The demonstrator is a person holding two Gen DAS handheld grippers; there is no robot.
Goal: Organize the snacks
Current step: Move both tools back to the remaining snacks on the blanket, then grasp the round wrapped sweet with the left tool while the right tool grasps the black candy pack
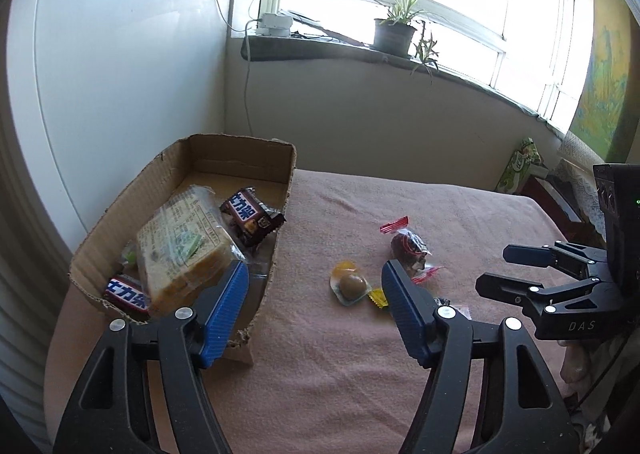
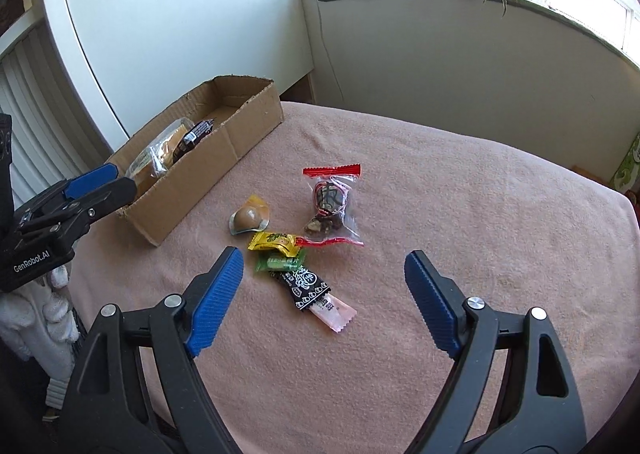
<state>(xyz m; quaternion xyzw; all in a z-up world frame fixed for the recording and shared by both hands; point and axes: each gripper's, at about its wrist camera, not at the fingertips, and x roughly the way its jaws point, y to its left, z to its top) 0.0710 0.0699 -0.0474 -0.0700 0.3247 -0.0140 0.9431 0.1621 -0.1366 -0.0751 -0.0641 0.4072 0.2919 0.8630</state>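
Note:
An open cardboard box (image 1: 244,141) (image 2: 192,189) stands at the left of the pink cloth. In it lie a wrapped bread block (image 1: 184,254) and two chocolate bars (image 1: 250,215) (image 1: 126,292). Loose on the cloth are a jelly cup (image 1: 351,286) (image 2: 250,217), a red-edged clear bag (image 1: 408,246) (image 2: 332,205), a yellow candy (image 2: 276,242), a green candy (image 2: 280,262), a black packet (image 2: 306,284) and a pink stick (image 2: 336,312). My left gripper (image 1: 315,270) (image 2: 116,181) hangs open beside the box, with nothing between its pads. My right gripper (image 2: 324,256) (image 1: 496,268) is open just short of the candies.
A white cabinet (image 1: 100,73) stands behind the box. The window sill carries a potted plant (image 1: 394,33) and a white device with a cable. A green box (image 1: 520,165) sits at the far right. A white-gloved hand (image 2: 40,314) holds the left gripper.

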